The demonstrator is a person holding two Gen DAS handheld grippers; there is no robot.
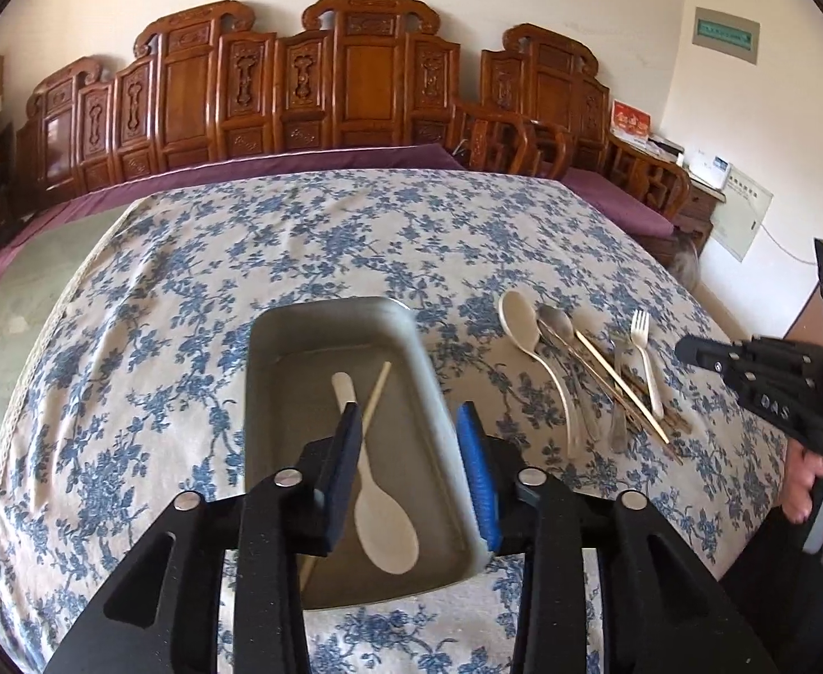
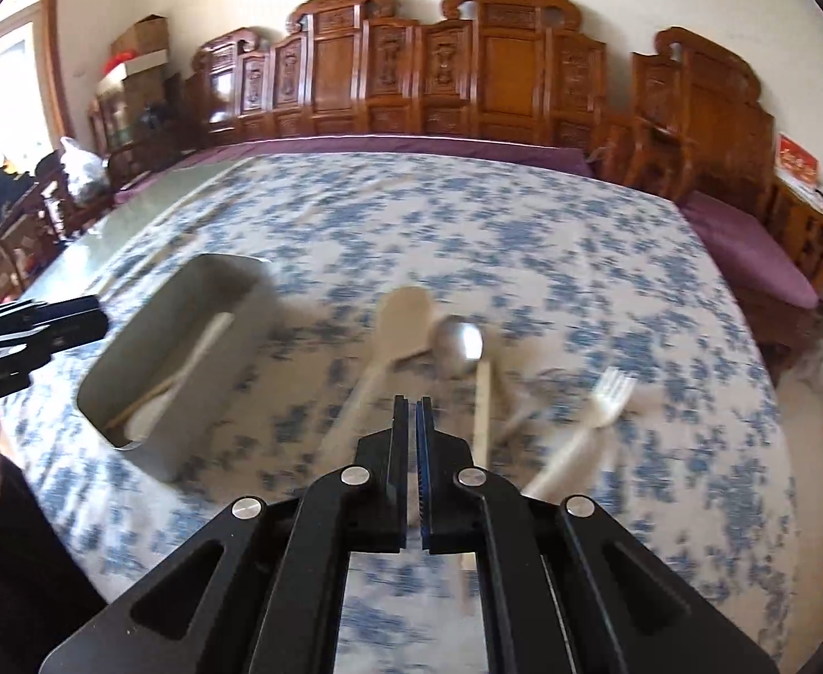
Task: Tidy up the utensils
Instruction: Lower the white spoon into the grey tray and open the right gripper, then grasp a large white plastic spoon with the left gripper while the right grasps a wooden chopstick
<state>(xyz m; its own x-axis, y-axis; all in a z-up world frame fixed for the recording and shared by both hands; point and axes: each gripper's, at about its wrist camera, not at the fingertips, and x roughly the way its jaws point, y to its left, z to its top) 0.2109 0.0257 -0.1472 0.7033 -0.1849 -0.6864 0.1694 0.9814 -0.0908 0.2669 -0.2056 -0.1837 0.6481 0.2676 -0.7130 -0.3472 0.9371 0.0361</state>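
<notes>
- Left gripper (image 1: 408, 413) hangs over the tray (image 1: 277, 337), jaws partly apart and holding nothing.
- In the tray lie a pale spoon (image 1: 380, 511) and a chopstick (image 1: 375, 393); the left finger (image 1: 341, 466) hides part of both.
- Right of the tray: spoons (image 1: 535, 337), chopsticks (image 1: 619, 387) and a fork (image 1: 644, 354), overlapping and hard to separate.
- Right gripper (image 2: 411, 410) is above that blurred pile, jaws a slit apart, empty.
</notes>
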